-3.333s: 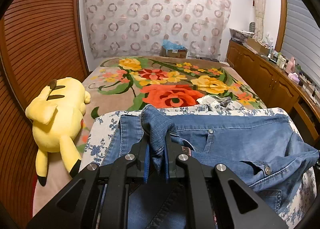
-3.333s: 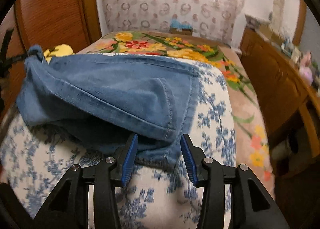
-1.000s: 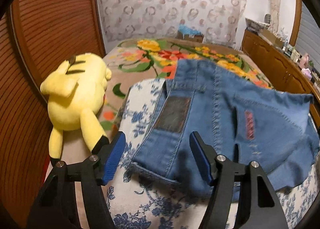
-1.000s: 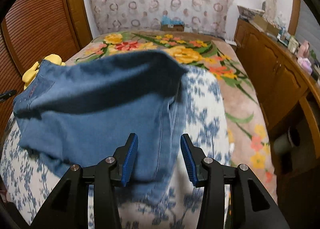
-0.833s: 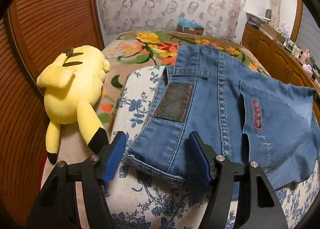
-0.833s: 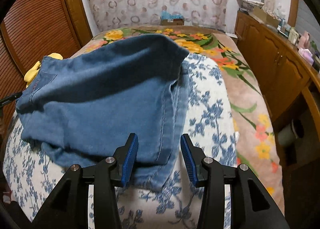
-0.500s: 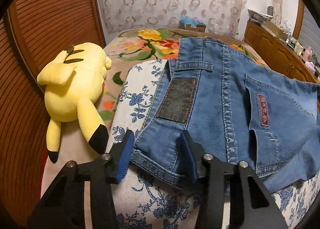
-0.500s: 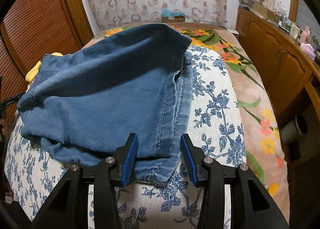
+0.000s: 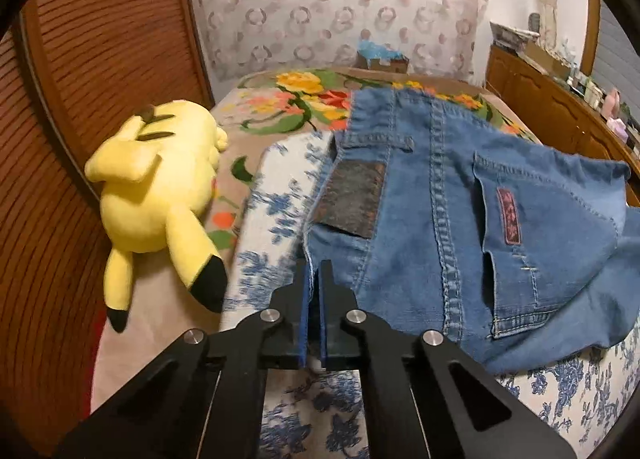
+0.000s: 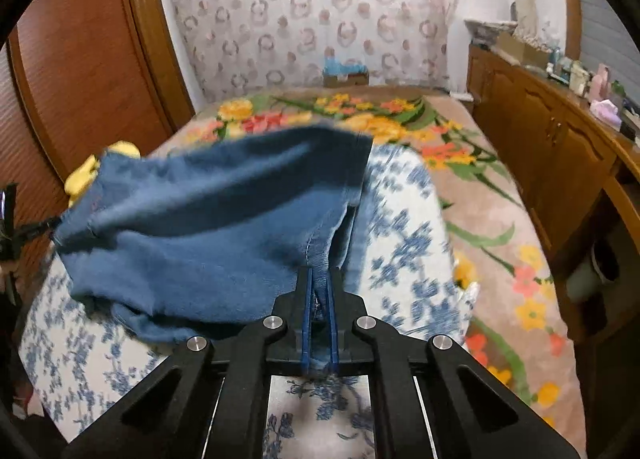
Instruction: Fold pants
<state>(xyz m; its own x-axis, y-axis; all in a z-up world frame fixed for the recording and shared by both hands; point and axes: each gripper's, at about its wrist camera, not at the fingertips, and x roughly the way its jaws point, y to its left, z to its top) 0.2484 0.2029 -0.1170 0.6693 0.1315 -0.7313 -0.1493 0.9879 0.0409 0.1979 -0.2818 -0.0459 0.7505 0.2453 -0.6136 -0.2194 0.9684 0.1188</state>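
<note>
blue denim, the pants [image 9: 460, 219] lie back-side up across a white cushion with a blue flower print [image 9: 280, 195], waistband and leather patch toward the left, back pocket and seat toward the right; in the right wrist view the same garment [image 10: 208, 227] shows as a partly folded, blurred heap with one edge drawn up off the cushion [image 10: 400, 243]. your left gripper [image 9: 314, 279] is pinched fully together on the near corner of the waistband, a thin strip of denim showing between the blue pads. your right gripper [image 10: 319, 283] is likewise clamped tight, with a bunched fold of denim at the leg end standing up between its pads. judgement: both grasps are made and the step in hand is the lift for the next fold, waist end and leg end held together. the next move calls for raising both ends evenly, keeping the cloth taut between your hands, carrying the near edge over to the far edge and laying it flat with edges aligned. watch the lower layers, which look rumpled and may drag. outward: the cushion sits on a bed with a floral blanket [image 10: 480, 219]; a yellow plush toy [image 9: 156, 187] lies just beside the cushion on the left, clear of the cloth; wooden cabinets [image 10: 552, 147] stand along the right.
</note>
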